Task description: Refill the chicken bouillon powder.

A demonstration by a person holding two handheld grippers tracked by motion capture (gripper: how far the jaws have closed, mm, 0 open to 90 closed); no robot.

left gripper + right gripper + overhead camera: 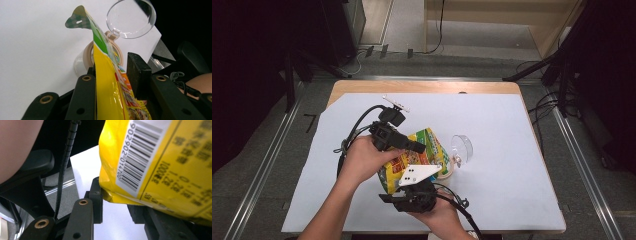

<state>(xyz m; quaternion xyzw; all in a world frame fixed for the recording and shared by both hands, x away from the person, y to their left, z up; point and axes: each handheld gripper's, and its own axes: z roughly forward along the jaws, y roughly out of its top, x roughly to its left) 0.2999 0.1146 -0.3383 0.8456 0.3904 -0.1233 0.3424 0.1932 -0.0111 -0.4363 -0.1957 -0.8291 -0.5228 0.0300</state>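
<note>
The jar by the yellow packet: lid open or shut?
Open: the jar's clear hinged lid stands flipped up, off its mouth.

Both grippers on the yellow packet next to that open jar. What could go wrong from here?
1. The yellow packet sits between the left gripper's jaws with a gap at one pad; it may slip.
2. The right gripper pinches only the bottom seam, so the film could crumple or pull free.
3. The open jar with its clear lid stands close; a swing could tip it.

Packet above bench, between left gripper behind and right gripper in front; jar with open lid just right of packet.
</note>
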